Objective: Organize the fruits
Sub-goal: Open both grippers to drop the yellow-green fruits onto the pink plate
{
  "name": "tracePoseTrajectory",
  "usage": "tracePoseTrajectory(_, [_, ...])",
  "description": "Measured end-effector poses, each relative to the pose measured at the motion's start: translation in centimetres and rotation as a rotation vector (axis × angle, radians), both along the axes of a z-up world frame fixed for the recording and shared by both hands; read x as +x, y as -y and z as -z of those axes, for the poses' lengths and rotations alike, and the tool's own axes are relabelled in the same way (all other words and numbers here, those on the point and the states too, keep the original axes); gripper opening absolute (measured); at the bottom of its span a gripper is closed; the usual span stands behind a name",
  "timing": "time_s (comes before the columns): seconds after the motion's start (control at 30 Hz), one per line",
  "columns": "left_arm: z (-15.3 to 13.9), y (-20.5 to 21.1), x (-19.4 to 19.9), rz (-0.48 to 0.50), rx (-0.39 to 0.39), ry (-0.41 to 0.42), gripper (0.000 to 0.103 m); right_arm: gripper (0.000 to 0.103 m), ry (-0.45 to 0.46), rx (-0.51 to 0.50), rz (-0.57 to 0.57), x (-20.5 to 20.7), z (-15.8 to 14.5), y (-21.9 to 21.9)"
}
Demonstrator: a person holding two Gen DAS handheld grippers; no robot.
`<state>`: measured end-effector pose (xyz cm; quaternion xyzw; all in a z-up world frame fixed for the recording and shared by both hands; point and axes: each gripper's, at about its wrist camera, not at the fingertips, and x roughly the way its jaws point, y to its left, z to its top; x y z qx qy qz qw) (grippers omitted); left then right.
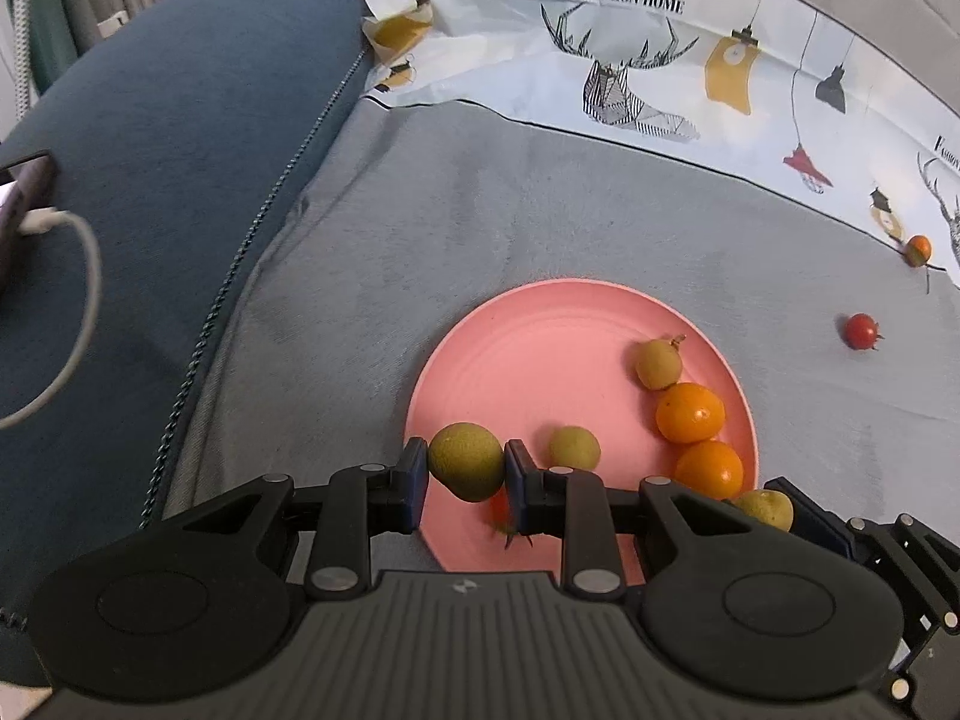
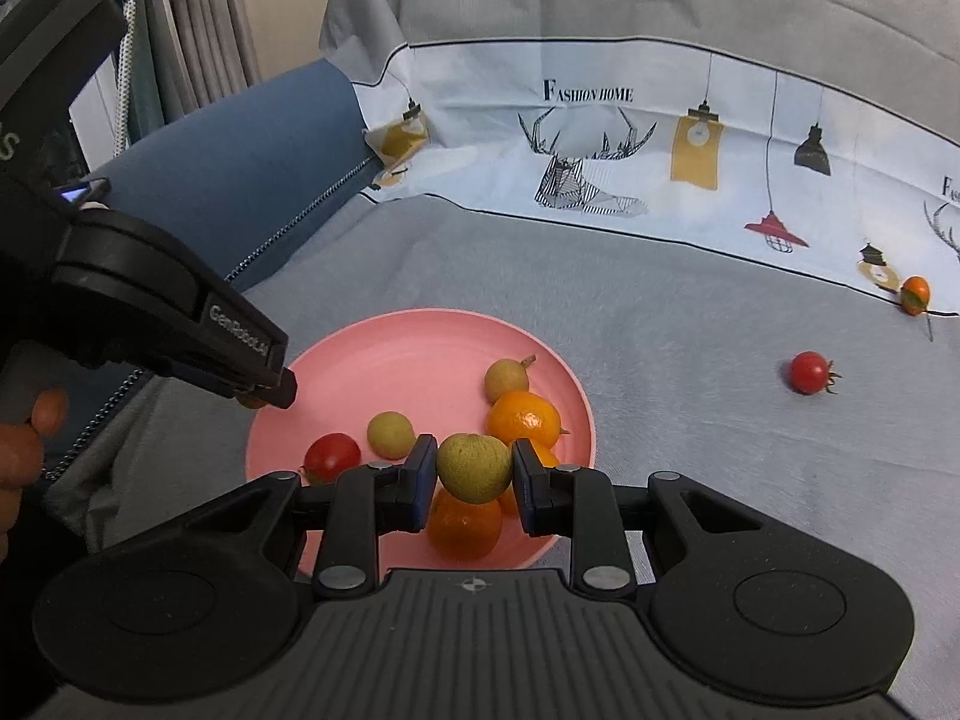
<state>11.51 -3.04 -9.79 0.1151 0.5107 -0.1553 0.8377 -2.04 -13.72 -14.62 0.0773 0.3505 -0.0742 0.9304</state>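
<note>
Both grippers are over the pink plate [image 1: 600, 300], and each one carries a fruit. The left gripper [image 1: 467, 465] has its blue pads clamped on a greenish-yellow longan [image 1: 467, 461], jaws closed down to the width of the fruit, held above the near left edge of the plate. The right gripper [image 2: 474, 471] does the same: pads pressed on both sides of a second longan [image 2: 474, 467], hanging above the near part of the plate, right over an orange [image 2: 465, 525] lying there.

On the plate, from the right wrist view: a red tomato [image 2: 332, 456] at the near left, a small longan [image 2: 390, 434] just beside it, another stemmed longan [image 2: 507, 380] further back, and touching that one a bigger orange [image 2: 523, 418]. One more orange sits behind the right pad, mostly hidden.

The left gripper shows in the right wrist view too, coming in from the left, its tip [image 2: 270, 387] over the plate's left rim, with the person's fingers [image 2: 48, 411] on its handle.

Off the plate, well to the right on the grey cloth [image 2: 660, 312], lies a lone tomato [image 2: 809, 372]. Further right and back, at the edge of the printed sheet [image 2: 630, 138], sits a small orange fruit [image 2: 915, 295] with a green leaf. Far left there is a blue cushion [image 1: 180, 150], a phone [image 1: 21, 204] with a white cable plugged in resting on it.
</note>
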Motion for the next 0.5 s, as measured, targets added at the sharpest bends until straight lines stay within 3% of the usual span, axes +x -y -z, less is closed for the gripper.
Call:
tracePoseTrajectory(0.23, [1.4,0.9,1.4,0.013,0.030,-0.005,0.030,0.028,-0.011,-0.015,-0.028,1.2,1.2,-0.1])
tracePoseTrajectory(0.3, [1.5,1.1,1.6,0.027,0.033,-0.001,0.037,0.028,-0.009,-0.025,-0.054,1.3,1.2,-0.2])
tracePoseTrajectory(0.33, [1.3,1.2,1.7,0.035,0.031,-0.003,0.061,0.033,-0.004,-0.030,-0.069,1.4,1.2,-0.3])
tracePoseTrajectory(0.37, [1.1,1.2,1.7,0.034,0.031,0.000,0.092,0.041,0.001,-0.039,-0.080,1.4,1.0,-0.4])
tracePoseTrajectory(0.4, [0.8,1.1,1.7,0.022,0.036,0.017,0.103,0.064,0.008,-0.057,-0.090,1.3,0.9,-0.6])
tracePoseTrajectory(0.43, [0.3,1.0,1.4,0.009,0.038,0.045,0.103,0.079,0.021,-0.086,-0.094,1.1,0.6,-0.9])
tracePoseTrajectory(0.5, [-0.6,0.8,0.9,0.019,0.048,0.074,0.103,0.082,0.044,-0.141,-0.111,0.4,0.2,-1.5])
